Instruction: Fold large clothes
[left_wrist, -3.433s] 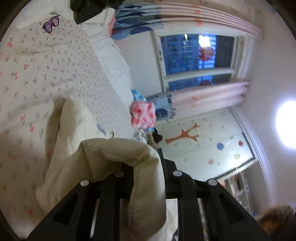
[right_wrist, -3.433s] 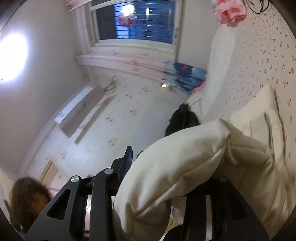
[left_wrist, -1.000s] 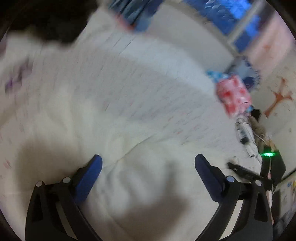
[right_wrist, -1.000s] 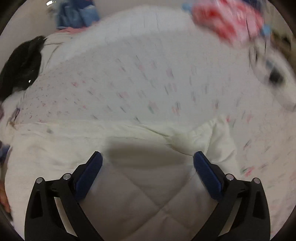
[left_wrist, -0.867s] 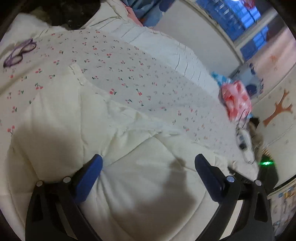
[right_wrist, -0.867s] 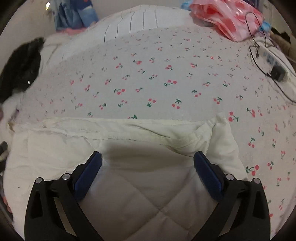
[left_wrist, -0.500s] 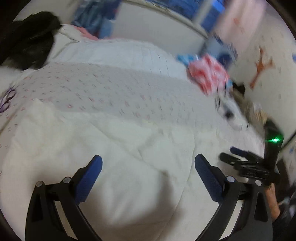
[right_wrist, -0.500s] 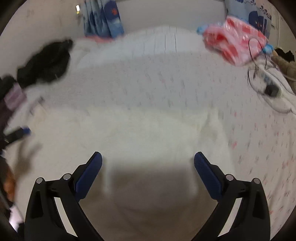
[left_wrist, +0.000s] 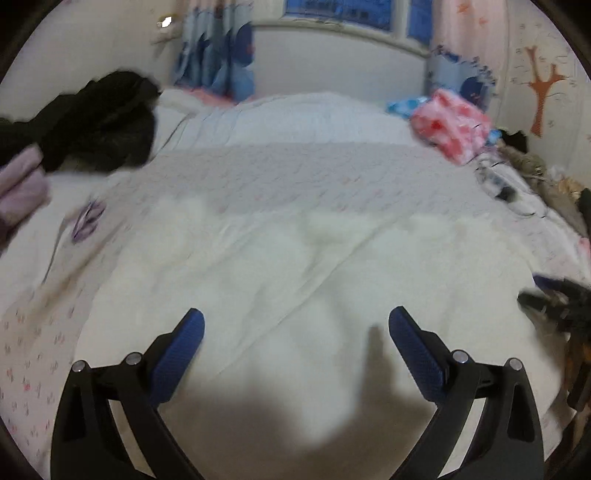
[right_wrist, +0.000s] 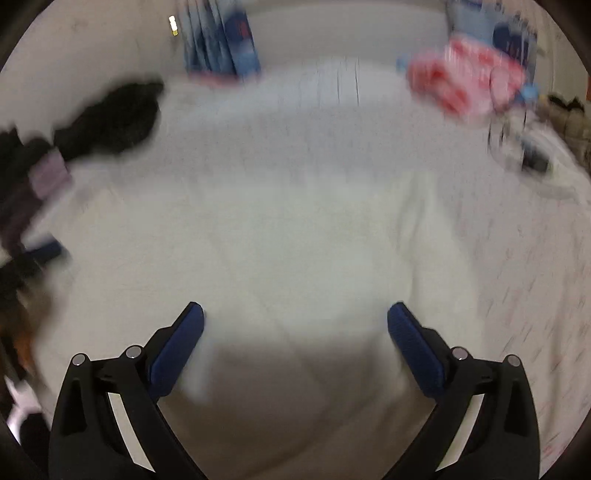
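Lying spread on the bed (left_wrist: 258, 166), cream padded garment (left_wrist: 295, 295): soft, bulky, light, likely slumps. Left gripper (left_wrist: 295, 334), right gripper (right_wrist: 295, 325): jaws wide, empty. Pinch hem corners.

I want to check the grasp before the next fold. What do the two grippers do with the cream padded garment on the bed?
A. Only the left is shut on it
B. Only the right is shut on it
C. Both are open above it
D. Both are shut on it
C: the left gripper and the right gripper both show jaws spread wide, and the cream padded garment lies flat between them, unpinched.
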